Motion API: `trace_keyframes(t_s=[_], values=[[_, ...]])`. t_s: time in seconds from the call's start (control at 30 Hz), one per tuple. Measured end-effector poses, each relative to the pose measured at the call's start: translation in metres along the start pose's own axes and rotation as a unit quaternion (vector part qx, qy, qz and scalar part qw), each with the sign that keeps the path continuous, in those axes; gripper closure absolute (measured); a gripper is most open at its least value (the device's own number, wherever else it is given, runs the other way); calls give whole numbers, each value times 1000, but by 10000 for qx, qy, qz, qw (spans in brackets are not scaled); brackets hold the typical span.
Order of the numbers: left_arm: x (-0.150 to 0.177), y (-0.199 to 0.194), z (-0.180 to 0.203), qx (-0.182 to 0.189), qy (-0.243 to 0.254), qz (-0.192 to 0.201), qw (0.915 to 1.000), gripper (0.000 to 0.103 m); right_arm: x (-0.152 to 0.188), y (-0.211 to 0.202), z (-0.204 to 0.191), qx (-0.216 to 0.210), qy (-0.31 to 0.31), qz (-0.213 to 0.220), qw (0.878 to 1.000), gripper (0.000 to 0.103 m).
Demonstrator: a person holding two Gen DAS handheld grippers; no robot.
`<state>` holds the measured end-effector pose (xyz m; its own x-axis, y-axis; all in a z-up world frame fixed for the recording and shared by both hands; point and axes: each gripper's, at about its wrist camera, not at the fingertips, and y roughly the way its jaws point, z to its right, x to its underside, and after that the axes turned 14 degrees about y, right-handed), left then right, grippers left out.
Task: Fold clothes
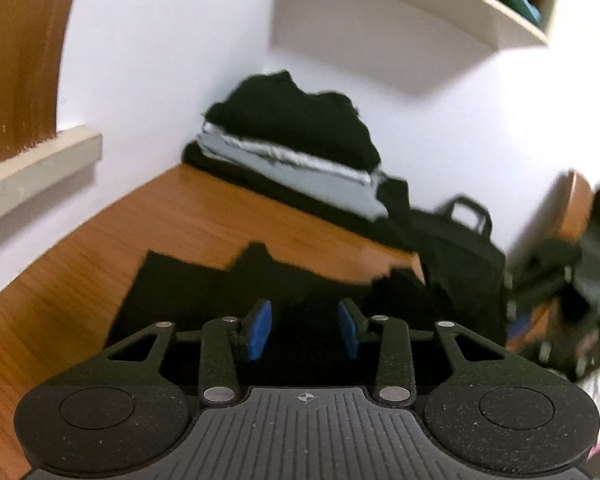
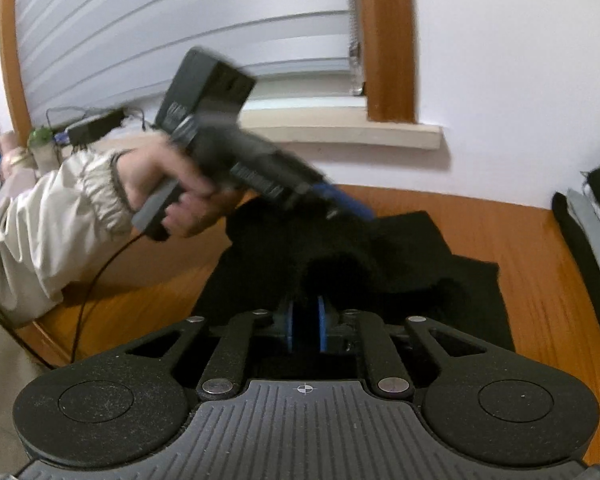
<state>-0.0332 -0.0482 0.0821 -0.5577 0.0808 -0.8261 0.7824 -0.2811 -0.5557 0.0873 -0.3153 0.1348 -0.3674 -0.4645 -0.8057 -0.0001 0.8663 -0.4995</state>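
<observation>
A black garment (image 1: 180,292) lies partly spread on the wooden table (image 1: 80,280). My left gripper (image 1: 304,330) hovers just above its near part, open, with nothing between the blue pads (image 1: 260,330). In the right wrist view the same garment (image 2: 420,264) bunches up into a ridge at my right gripper (image 2: 306,328), which is shut on a fold of the black cloth. That view also shows the left gripper (image 2: 348,202), blurred, held by a hand (image 2: 180,196) in a cream sleeve, with its blue tips over the garment's far left part.
A stack of folded black and grey clothes (image 1: 300,152) sits in the far corner against the white wall. A black bag (image 1: 460,252) stands beside the table's right end. A window sill (image 2: 340,132) runs along the back, and a cable (image 2: 96,280) hangs off the table's left edge.
</observation>
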Motion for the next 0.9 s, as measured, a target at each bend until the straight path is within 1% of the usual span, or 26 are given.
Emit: trace_keyframes(t_s=[0.07,0.17,0.27,0.37,0.43,0.47,0.57,0.67,0.8,0.9], values=[[7,-2,8,16,67,-42,10000,63,3,-7,4,26,53,6,10000,82],[18,-4,16,-6,174,-100,9998,63,6,-19,12,82,145,34,9999,78],[25,-8,25,-60,278,-100,9995,63,-7,-24,34,299,372,245,9986,78],[30,-11,31,-100,302,-58,9995,63,-19,-10,51,701,240,225,9970,76],[32,-12,34,-76,291,-29,9995,63,-27,7,61,831,276,97,9961,74],[33,-13,35,-57,288,-6,9996,63,-31,16,66,827,305,24,9961,72],[36,-14,37,-27,296,27,9996,63,-42,46,72,700,355,-352,9963,66],[38,-16,37,-8,283,49,9996,63,-55,81,71,532,402,-847,9942,63],[37,-17,38,-33,316,72,9995,63,-66,122,55,499,258,-1686,9841,61],[36,-20,38,-85,364,123,9992,63,-65,141,48,656,123,-2073,9760,61]])
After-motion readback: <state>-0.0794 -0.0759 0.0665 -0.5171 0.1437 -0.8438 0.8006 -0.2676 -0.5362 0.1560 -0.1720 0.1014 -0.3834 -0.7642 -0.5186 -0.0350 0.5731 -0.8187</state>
